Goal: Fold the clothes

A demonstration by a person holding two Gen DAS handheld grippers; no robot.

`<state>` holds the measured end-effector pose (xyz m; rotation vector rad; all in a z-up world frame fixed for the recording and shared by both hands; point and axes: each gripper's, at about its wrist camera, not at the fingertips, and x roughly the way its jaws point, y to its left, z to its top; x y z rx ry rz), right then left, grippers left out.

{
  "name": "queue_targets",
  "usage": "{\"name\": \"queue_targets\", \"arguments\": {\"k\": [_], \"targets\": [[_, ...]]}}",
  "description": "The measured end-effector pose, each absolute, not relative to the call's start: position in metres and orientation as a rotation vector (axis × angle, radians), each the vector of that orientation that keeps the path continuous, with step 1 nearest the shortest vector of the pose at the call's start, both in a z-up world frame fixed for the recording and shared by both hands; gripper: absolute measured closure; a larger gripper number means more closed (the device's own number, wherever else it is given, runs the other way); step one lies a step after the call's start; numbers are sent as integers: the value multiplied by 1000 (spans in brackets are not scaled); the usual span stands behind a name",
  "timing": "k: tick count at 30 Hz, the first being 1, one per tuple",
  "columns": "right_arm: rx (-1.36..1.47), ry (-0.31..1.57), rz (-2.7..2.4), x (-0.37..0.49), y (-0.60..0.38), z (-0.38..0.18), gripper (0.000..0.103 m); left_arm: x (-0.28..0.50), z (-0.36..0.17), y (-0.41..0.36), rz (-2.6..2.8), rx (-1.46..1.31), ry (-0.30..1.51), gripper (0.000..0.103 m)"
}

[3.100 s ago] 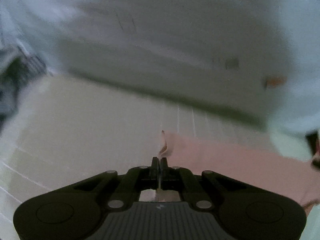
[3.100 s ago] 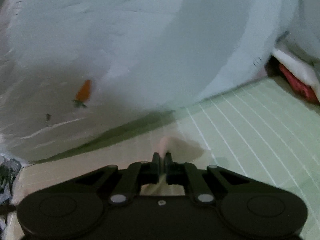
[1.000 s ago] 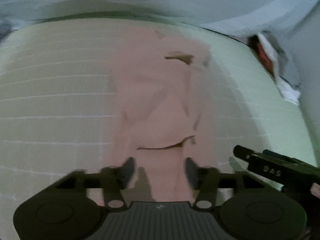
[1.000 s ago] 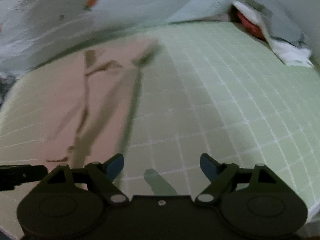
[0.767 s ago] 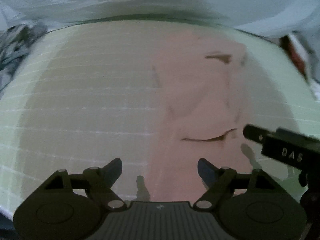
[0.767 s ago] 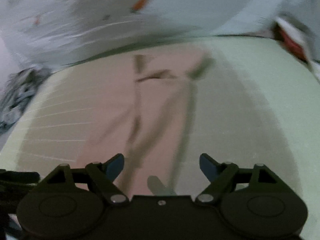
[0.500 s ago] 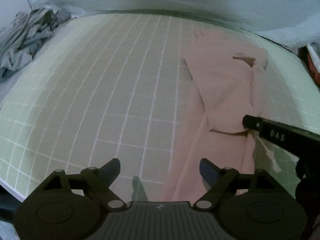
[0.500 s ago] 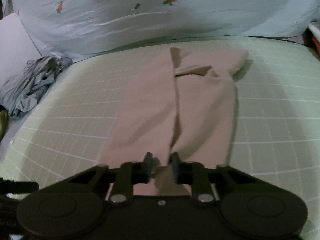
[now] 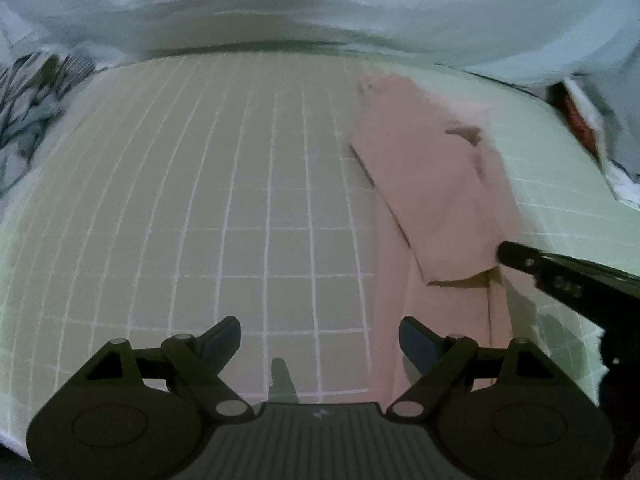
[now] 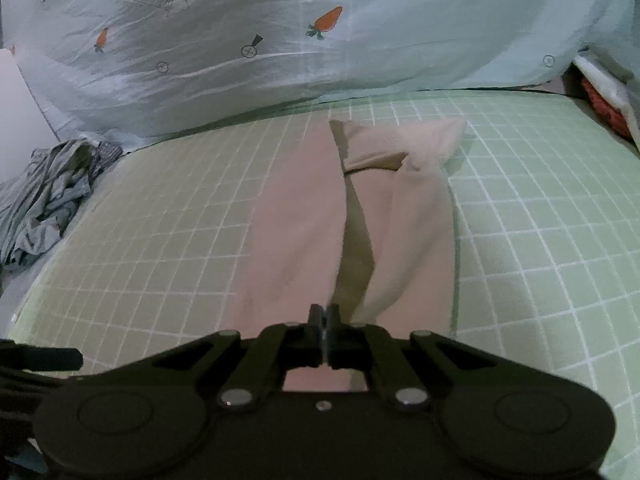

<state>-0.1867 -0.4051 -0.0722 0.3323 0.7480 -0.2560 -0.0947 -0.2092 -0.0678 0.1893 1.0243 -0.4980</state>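
Right gripper (image 10: 323,312): pinched on pink garment (image 10: 296,216) near edge, lower centre, likely for folding.
Left gripper (image 9: 320,340): spread, empty, above green bed (image 9: 240,200).

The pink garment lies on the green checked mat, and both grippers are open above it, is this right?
Not quite. Only the left gripper is open. The right wrist view shows the right gripper with fingers shut on the pink garment, which lies on the green checked mat.

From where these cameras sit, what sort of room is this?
Most likely a bedroom: a green checked mattress, a pale carrot-print duvet bunched behind, and a pink garment spread for folding.
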Motion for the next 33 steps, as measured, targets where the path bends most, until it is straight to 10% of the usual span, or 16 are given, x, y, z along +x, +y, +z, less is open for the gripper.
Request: {"name": "queue_targets", "arguments": {"k": [5,8,12,33], "targets": [[430,740,-318,-173,-404,-92,65,-82,-68,-187,-527,203,993,16],[483,749,-360,-166,-405,-103,67,-76,-63,-171,-522,188,988,16],[511,752,-391,-166,-403,-106,101,-66,-63,-162,-523,155,1012,16],[809,676,-521,-289,-361,-85,101,-77,-85,-195,-713,218,1088,16]]}}
